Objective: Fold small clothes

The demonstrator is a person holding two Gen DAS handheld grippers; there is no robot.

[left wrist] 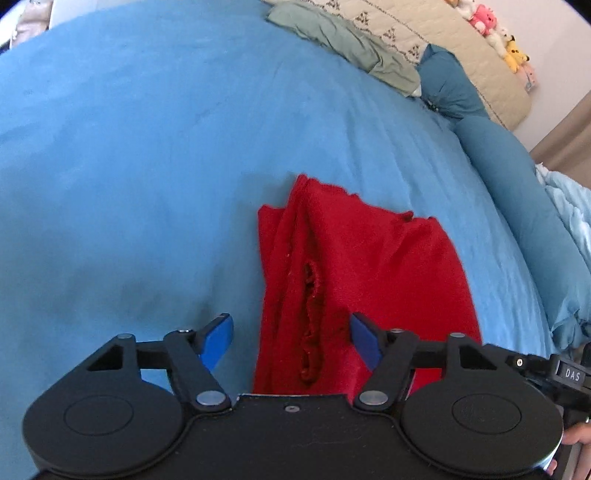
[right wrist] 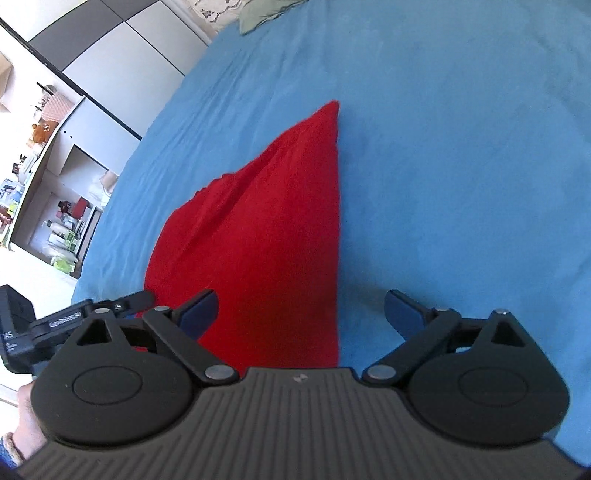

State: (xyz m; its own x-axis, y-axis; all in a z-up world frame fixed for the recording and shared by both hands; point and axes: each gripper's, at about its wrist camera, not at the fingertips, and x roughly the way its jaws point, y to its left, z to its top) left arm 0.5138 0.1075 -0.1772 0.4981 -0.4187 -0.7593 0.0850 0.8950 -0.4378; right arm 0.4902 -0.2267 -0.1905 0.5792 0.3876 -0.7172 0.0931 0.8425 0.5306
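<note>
- The left tongs (left wrist: 291, 341) are spread wide and hold nothing; the blue pads (left wrist: 218, 338) hang just above the near end of the cloth (left wrist: 354, 266), one pad over the bare bed (left wrist: 147, 147), the other over red fabric.
- The right tongs (right wrist: 301, 314) are also wide open and empty, one pad over the cloth (right wrist: 266, 240), the other over the blue bed (right wrist: 443, 147) just beside its straight edge.
- Both tongs sit at the same near end, close together; each camera catches part of the other tool at its frame edge.
- The cloth lies flat on the bed, red, already folded at least once by the look of the stacked layers and the ruffled seam along the left wrist view.
- Its long axis runs away from the tongs toward the head of the bed; in the right wrist view it tapers to a corner at the far end.
- The likely step is to take the near end and lay it over the far one.
- To do it well, each tongs should close on all layers at a near corner, not only the top one.
- Lift both corners evenly, carry them straight along the long axis, and set edge on edge.
- The loose seam may slide out if the grip is shallow.
- Farther off lie a green garment (left wrist: 343, 40), a pillow (left wrist: 450, 85) and plush toys (left wrist: 495, 26).
</note>
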